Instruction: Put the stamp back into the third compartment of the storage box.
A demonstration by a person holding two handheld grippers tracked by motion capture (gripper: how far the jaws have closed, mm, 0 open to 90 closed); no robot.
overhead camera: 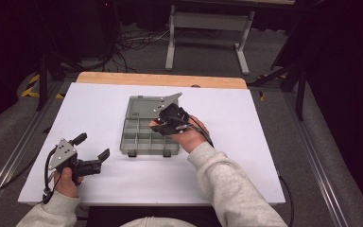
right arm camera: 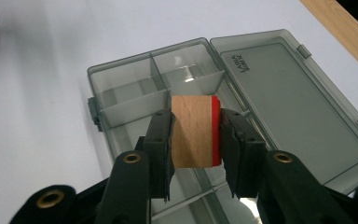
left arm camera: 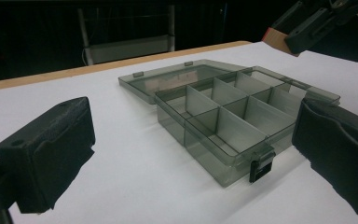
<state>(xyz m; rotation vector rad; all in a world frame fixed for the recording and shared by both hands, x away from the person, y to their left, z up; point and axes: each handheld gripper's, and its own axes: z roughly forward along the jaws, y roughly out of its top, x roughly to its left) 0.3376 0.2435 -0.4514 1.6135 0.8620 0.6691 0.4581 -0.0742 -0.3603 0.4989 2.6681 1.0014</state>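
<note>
The wooden block (right arm camera: 193, 130) is a short, thick piece of pale wood with a red layer on one face, and it sits between the two pads of the right gripper (right arm camera: 195, 135), which is closed on it, one pad on the bare wood side and the other on the red side. It hangs above the compartments of the open box (right arm camera: 135, 93), near the middle divider, and it does not touch the box as far as I can tell. I judge the block to be light and stiff, so it will not bend or crush under the pads; the bare wood gives good friction, but the red face may be smoother, so a firm grip across the two flat faces, as now, looks the safest way to take it. The box is thin grey see-through plastic, with its lid lying flat open on the far side and small black latches on the front; I think it is light and could slide on the white table (overhead camera: 94, 113) if the block is pushed against a divider. The left gripper (overhead camera: 94, 146) rests on the table well apart from the box, and its jaws stand wide open with nothing between them, pointing toward the front corner of the box (left arm camera: 223, 135)
</note>
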